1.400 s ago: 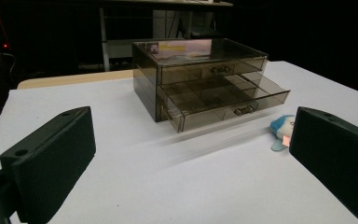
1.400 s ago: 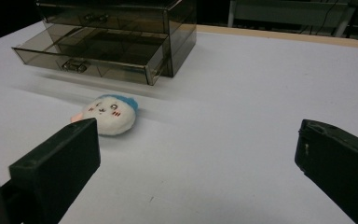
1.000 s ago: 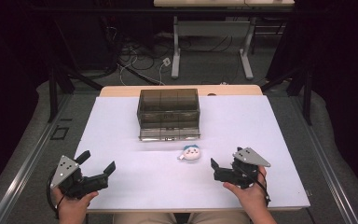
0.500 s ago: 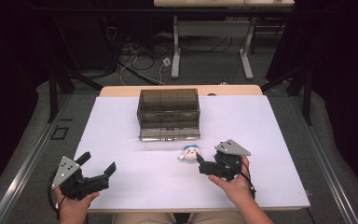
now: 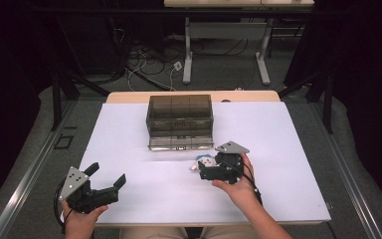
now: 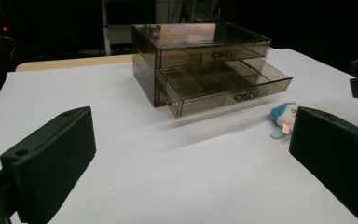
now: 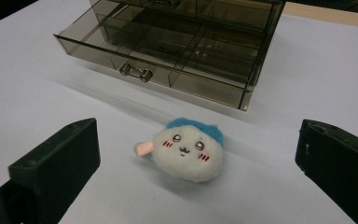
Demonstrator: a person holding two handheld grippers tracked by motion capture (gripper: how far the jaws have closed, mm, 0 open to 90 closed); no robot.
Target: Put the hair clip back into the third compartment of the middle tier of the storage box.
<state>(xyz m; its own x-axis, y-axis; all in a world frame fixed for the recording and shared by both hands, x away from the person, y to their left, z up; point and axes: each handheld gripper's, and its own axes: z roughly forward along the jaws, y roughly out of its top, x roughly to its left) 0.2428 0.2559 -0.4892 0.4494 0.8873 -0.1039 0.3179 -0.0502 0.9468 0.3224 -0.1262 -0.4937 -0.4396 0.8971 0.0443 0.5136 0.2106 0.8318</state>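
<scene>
White sheeting covers the bench (image 5: 288,149), on which all objects of the scene rest. Toward the far middle stands a smoky translucent drawer cabinet (image 5: 180,121), its lower drawer (image 6: 223,91) pulled out toward the near side and apparently empty in its divided compartments. At the near left, the left gripper (image 5: 104,183) is held just above the bench, jaws spread wide with nothing between them. Right of centre, the right gripper (image 5: 197,172) points at the toy; its jaws have just been opening, now stand fully apart, and flank the toy without touching it. The plush toy (image 7: 189,154) (a small round white figure with a blue cap and a pink tag at one side) lies on the bench just near of the open drawer, face toward the right gripper. By appearance it is light, soft and compressible, neither fragile nor slippery; it should yield under pressure, so a hold across the widest part of its body, with the jaws closing from both sides, seems most secure. The tag offers a poorer purchase.
</scene>
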